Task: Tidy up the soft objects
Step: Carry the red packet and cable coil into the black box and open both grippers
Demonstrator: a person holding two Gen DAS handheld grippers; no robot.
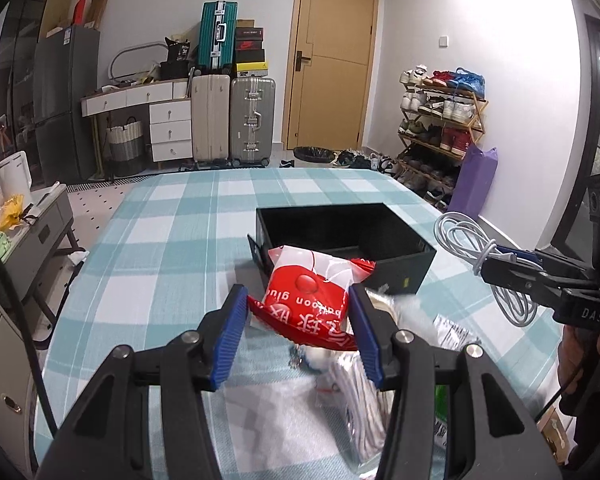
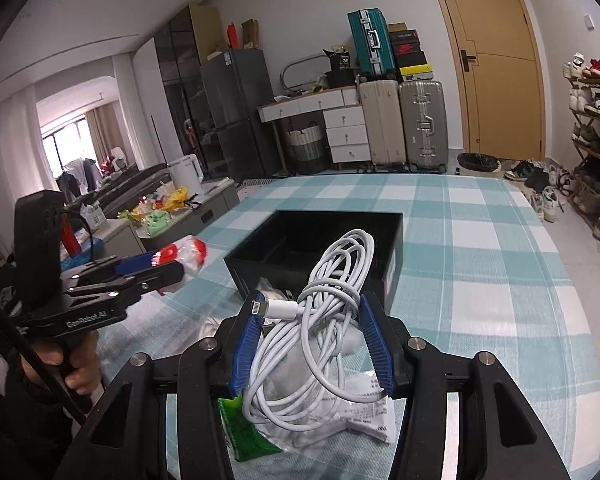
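Balloon-glue packet (image 1: 309,292) sits clamped in the left gripper (image 1: 300,332) and the coiled white cable (image 2: 324,320) in the right gripper (image 2: 314,344), both near the black box (image 1: 348,236).

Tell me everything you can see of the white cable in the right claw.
The white cable is a thin, smooth charging lead bundled into loose loops, with a few turns wrapped round the middle. A flat Lightning-style plug sticks out toward the left blue pad. The right claw grips the bundle between its blue ribbed pads, holding it off the checked tablecloth, above plastic packets and just in front of the black box.
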